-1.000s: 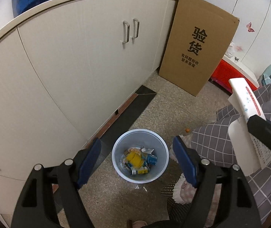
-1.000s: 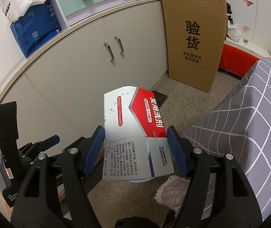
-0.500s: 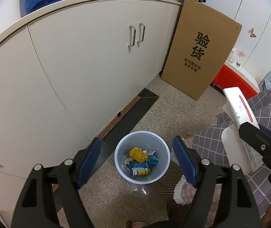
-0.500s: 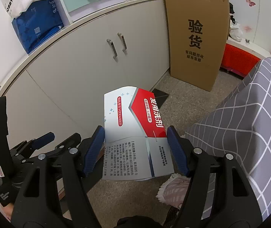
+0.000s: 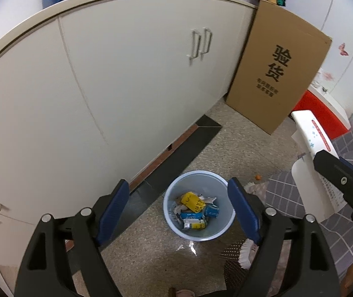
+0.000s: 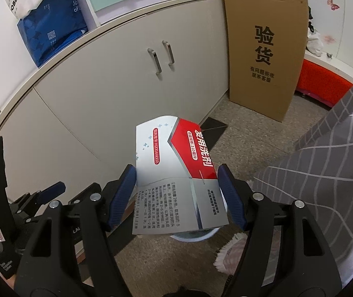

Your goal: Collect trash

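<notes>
A pale blue trash bin point(image 5: 222, 230) stands on the speckled floor, holding several crumpled packages, one yellow. My left gripper point(image 5: 178, 208) is open and empty, high above the bin. My right gripper point(image 6: 177, 193) is shut on a flattened white and red carton point(image 6: 176, 163) with Chinese print, held above the bin, whose rim point(image 6: 191, 237) peeks out under the carton. The carton also shows in the left wrist view point(image 5: 312, 153), right of the bin, with the right gripper's finger point(image 5: 337, 170) on it.
Cream cabinets point(image 5: 117, 74) run along the left. A tall cardboard box point(image 5: 275, 69) leans at their end. A grey checked cover point(image 6: 325, 173) lies right of the bin. A fluffy slipper point(image 5: 247, 250) sits beside the bin. A blue bag point(image 6: 52, 34) lies on the counter.
Both grippers have risen a little and shifted; the bin looks smaller and further right in the left wrist view. The carton stays gripped in the right gripper.
</notes>
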A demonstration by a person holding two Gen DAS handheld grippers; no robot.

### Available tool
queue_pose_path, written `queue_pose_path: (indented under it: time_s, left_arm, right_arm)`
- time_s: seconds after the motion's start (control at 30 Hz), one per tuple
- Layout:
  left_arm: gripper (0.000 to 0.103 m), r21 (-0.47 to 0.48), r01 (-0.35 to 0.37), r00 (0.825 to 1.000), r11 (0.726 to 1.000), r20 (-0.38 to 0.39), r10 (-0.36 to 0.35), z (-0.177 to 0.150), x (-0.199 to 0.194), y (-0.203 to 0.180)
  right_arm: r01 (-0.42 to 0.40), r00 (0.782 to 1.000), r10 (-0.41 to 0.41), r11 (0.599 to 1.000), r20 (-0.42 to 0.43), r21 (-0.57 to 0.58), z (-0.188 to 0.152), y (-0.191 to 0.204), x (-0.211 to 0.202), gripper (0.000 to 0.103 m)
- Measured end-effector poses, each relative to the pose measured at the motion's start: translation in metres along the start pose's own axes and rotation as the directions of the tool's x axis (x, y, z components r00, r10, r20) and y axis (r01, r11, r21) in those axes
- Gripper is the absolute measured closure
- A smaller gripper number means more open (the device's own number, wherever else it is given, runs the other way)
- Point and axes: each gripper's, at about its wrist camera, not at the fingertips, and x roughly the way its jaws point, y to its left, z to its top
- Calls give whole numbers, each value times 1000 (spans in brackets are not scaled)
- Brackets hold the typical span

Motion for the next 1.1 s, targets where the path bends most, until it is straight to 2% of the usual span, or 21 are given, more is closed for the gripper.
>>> queue_pose_path:
  time_s: [0.03, 0.1, 0.23, 0.47, 0.7, 0.87, 1.0, 1.1]
  left_arm:
    - [23, -8, -10, 1000, 1000, 0, 10, 1, 2, 3]
    - [22, -21, -23, 1000, 999, -1, 23, 1, 4, 7]
    - [22, -39, -26, 999, 999, -20, 26, 1, 10, 13]
    - [22, -16, -13, 1000, 1000, 3, 13, -3, -5, 4]
    - [20, 34, 12, 997, 999, 81, -15, -5, -51, -19]
    - [18, 90, 49, 986, 995, 154, -62, -12, -99, -45]
    - [17, 146, 84, 971, 986, 211, -114, -22, -142, -69]
    - [15, 192, 100, 950, 976, 272, -151, -36, -182, -88]
  right_arm:
    - [-14, 1000, 14, 1000, 5, 3, 0, 0, 3, 35]
    - [-22, 1000, 22, 1000, 14, 8, 1, 0, 10, 20]
    - [-13, 1000, 13, 1000, 16, 16, 1, -1, 16, 19]
    - [81, 996, -80, 996, 25, -36, -6, -1, -1, 18]
    - [142, 986, -136, 988, 101, -54, -10, -12, -58, 17]
    - [174, 972, -165, 984, 168, -37, -20, -27, -112, 16]
    - [199, 954, -191, 980, 230, -11, -31, -41, -162, 13]
    - [218, 937, -213, 976, 279, 13, -42, -52, -200, 12]
